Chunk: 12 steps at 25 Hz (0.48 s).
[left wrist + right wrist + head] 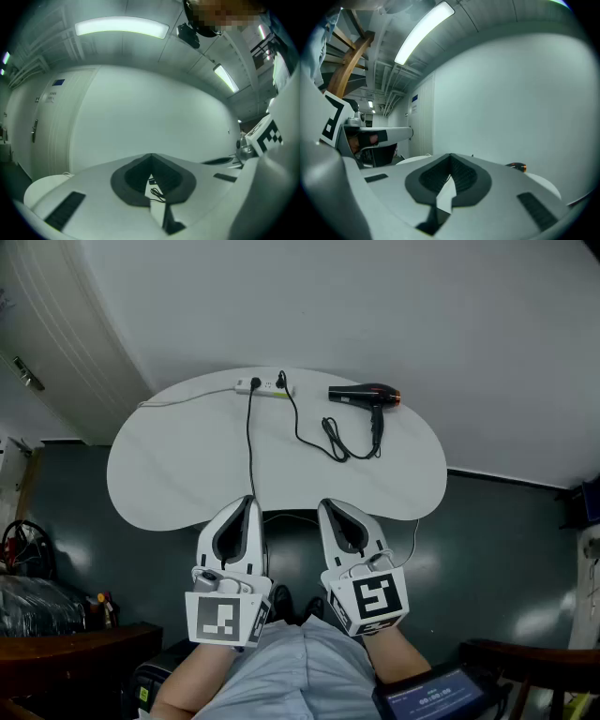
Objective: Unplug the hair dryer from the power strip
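Well beyond both sets of fingertips, across the table [187, 465], the hair dryer [366, 396] lies with its plug [280, 382] seated in the power strip [262, 386]. The left gripper [248, 501] and right gripper [328, 508] hover side by side, jaws pressed together and empty, seemingly poised before the reach.

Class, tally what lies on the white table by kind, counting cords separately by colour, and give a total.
Hair dryer: 1
Power strip: 1
Black cords: 2
White cord: 1
Total: 5
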Tool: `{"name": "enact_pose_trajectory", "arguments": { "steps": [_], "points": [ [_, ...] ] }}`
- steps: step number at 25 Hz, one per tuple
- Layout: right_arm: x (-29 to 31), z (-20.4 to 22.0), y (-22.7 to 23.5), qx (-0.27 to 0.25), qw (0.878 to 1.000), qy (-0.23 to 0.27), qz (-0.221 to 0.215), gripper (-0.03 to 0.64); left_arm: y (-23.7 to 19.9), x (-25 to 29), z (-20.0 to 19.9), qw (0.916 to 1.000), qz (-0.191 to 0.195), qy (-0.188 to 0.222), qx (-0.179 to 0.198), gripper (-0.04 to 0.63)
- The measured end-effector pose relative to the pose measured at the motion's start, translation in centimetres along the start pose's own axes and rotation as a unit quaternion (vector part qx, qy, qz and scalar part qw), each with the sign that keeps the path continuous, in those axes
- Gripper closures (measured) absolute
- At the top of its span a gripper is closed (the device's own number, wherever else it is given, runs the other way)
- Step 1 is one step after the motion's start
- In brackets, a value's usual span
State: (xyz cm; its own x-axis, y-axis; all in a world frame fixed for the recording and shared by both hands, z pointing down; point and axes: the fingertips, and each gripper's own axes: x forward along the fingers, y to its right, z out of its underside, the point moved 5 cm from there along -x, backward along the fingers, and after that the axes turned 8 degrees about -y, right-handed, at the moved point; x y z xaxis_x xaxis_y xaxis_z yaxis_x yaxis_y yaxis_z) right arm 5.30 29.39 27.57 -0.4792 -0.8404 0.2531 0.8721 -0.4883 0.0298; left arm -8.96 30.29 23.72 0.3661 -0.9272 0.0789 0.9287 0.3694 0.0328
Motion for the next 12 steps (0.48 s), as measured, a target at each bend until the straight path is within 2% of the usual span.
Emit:
{"name": "enact_pose_trajectory", "arguments": {
  "steps": [7, 12],
  "points": [
    [0.5, 0.5, -0.3, 0.000, 1.000, -0.006, -0.001, 0.617, -0.6, -0.1, 0.4, 1.0000, -0.002, -0.002, -0.003, 0.597],
    [1.4, 0.5, -0.1, 0.029, 1.000, -0.002, 0.003, 0.615, -1.8, 0.1, 0.6, 0.9999, -0.005, 0.005, -0.008, 0.597]
  ]
}}
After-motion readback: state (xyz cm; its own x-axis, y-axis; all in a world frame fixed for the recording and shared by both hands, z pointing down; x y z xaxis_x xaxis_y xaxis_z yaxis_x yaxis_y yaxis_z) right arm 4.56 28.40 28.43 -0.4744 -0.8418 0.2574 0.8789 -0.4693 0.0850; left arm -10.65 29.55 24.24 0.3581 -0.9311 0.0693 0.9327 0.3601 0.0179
